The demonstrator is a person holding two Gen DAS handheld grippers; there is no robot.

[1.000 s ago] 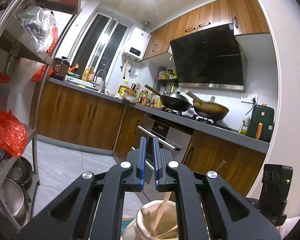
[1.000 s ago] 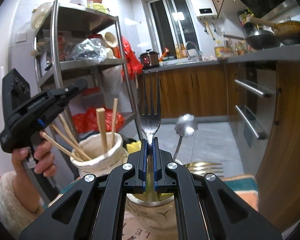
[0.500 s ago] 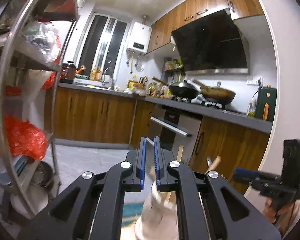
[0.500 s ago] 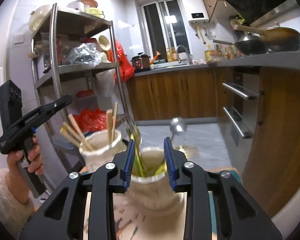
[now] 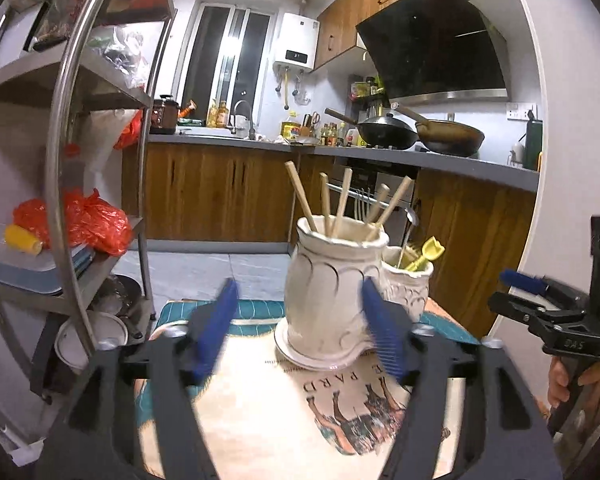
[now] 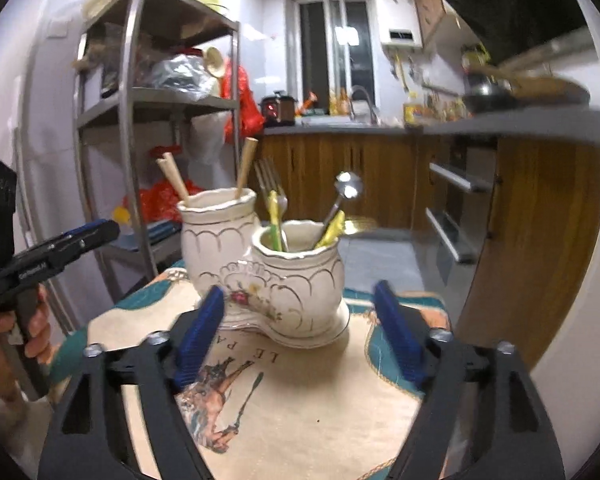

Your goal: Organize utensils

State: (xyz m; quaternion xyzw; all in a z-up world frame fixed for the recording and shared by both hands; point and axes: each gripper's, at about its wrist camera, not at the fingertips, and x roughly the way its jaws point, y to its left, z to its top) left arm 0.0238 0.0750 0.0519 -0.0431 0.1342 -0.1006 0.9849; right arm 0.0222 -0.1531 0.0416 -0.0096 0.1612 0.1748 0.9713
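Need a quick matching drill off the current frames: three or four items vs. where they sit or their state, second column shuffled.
Items:
1. chopsticks
2. fork
3. right tool
4. red bag

Place or state:
a. on the metal rack
b. in the taller jar
c. open, holding nothing
d. in the shorter jar

Pairs: 1-b, 2-d, 3-c, 4-a

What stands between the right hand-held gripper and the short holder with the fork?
Nothing visible. The right hand-held gripper is open and empty, and only bare printed cloth lies before the short holder. The tall holder stands beside it, touching.
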